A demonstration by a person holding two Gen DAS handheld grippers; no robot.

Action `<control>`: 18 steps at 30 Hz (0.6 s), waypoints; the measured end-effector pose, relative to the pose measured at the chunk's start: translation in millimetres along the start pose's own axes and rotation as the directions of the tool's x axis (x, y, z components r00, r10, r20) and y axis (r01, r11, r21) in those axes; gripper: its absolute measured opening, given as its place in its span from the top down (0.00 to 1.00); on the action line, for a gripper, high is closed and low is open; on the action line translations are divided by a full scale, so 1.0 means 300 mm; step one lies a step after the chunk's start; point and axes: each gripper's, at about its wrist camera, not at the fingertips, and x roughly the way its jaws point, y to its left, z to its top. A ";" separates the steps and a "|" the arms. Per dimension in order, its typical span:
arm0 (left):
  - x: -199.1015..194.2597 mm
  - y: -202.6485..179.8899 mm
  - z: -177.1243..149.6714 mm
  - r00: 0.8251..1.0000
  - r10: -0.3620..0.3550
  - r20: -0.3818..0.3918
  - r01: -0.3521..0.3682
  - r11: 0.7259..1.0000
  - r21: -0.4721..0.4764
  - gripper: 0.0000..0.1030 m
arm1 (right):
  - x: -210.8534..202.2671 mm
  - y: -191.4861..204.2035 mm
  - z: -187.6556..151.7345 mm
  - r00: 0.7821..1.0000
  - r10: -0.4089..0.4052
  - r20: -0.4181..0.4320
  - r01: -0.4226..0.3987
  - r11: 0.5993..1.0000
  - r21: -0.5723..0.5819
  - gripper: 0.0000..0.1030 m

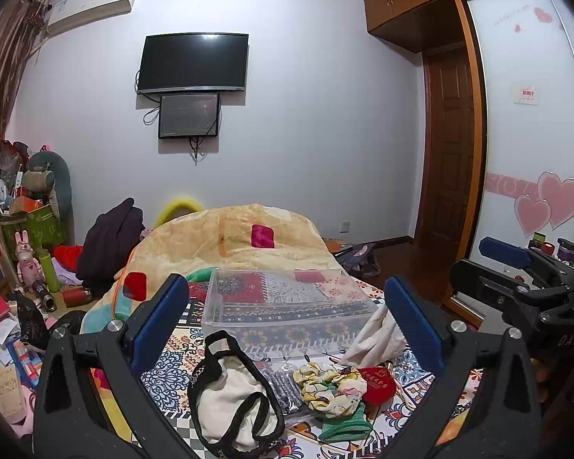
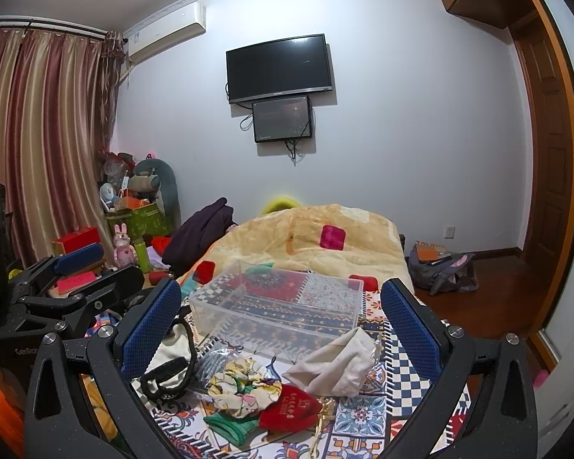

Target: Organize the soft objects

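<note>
A clear plastic box (image 1: 287,306) (image 2: 279,306) stands empty on the patterned bedspread. In front of it lie a cream pouch with black trim (image 1: 233,394) (image 2: 172,359), a grey beaded piece in a clear bag (image 1: 283,386), a yellow floral scrunchie (image 1: 329,382) (image 2: 245,386), a green knit piece (image 1: 344,424) (image 2: 229,422), a red pouch (image 1: 379,384) (image 2: 291,411) and a white cloth bag (image 1: 375,336) (image 2: 336,367). My left gripper (image 1: 287,313) is open above the pile. My right gripper (image 2: 283,317) is open above it too, and shows at the right of the left wrist view (image 1: 505,254).
A folded beige quilt (image 1: 229,241) (image 2: 325,237) lies behind the box. A dark garment (image 1: 111,241) and cluttered boxes and toys (image 1: 30,237) are at the left. A backpack (image 2: 440,267) sits on the wooden floor at the right. A TV (image 1: 193,63) hangs on the wall.
</note>
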 end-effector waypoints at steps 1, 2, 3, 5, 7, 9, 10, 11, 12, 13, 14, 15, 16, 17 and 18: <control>0.000 0.000 0.001 1.000 -0.001 0.000 0.001 1.000 -0.001 0.00 | 0.000 0.001 0.000 1.000 0.000 0.000 0.000 1.000 0.001 0.00; 0.000 -0.001 0.002 1.000 -0.002 0.000 0.002 1.000 -0.001 0.00 | 0.000 0.000 -0.001 1.000 0.001 0.000 -0.001 1.000 0.001 0.00; 0.001 -0.002 0.004 1.000 -0.003 0.000 0.003 1.000 -0.002 0.00 | -0.002 0.002 0.001 1.000 0.002 0.001 -0.002 1.000 0.001 0.00; 0.002 -0.004 0.006 1.000 -0.005 -0.001 0.005 1.000 -0.004 0.00 | -0.003 0.003 0.002 1.000 0.003 0.001 -0.003 1.000 0.002 0.00; 0.001 -0.003 0.005 1.000 -0.007 -0.001 0.007 1.000 -0.006 0.00 | -0.003 0.003 0.002 1.000 0.003 0.001 -0.003 1.000 0.002 0.00; -0.002 -0.001 0.003 1.000 -0.008 -0.002 0.008 1.000 -0.007 0.00 | -0.003 0.005 0.003 1.000 0.002 0.001 -0.002 1.000 0.002 0.00; 0.000 -0.001 0.004 1.000 -0.009 -0.004 0.009 1.000 -0.008 0.00 | -0.002 0.003 0.001 1.000 0.002 0.000 -0.002 1.000 0.002 0.00; -0.001 0.003 0.000 1.000 -0.012 -0.007 0.011 1.000 -0.010 0.00 | -0.002 0.003 0.001 1.000 0.002 0.000 -0.002 1.000 0.003 0.00; 0.002 0.005 0.000 1.000 -0.014 -0.012 0.013 1.000 -0.011 0.00 | -0.002 0.005 0.002 1.000 0.002 -0.003 -0.002 1.000 0.004 0.00; 0.006 0.006 -0.001 1.000 -0.015 -0.018 0.014 1.000 -0.013 0.00 | -0.001 0.004 0.002 1.000 0.001 -0.006 -0.001 1.000 0.006 0.00; 0.009 0.008 -0.002 1.000 -0.015 -0.023 0.015 1.000 -0.015 0.00 | 0.001 0.004 0.002 1.000 -0.002 -0.010 0.002 1.000 0.008 0.00; 0.012 0.012 -0.002 0.999 -0.017 -0.031 0.016 1.000 -0.016 0.00 | 0.003 0.006 0.003 1.000 -0.005 -0.015 0.005 1.000 0.009 0.00; 0.019 0.014 -0.002 0.999 -0.018 -0.042 0.017 1.000 -0.018 0.00 | 0.007 0.005 0.003 1.000 -0.006 -0.020 0.006 1.000 0.010 0.00; 0.027 0.018 -0.004 0.998 -0.018 -0.054 0.017 1.000 -0.019 0.00 | 0.013 0.007 0.003 1.000 -0.010 -0.029 0.010 1.000 0.012 0.00; 0.036 0.023 -0.006 0.998 -0.016 -0.068 0.015 1.000 -0.021 0.00 | 0.020 0.004 0.002 0.999 -0.011 -0.038 0.011 1.000 0.014 0.00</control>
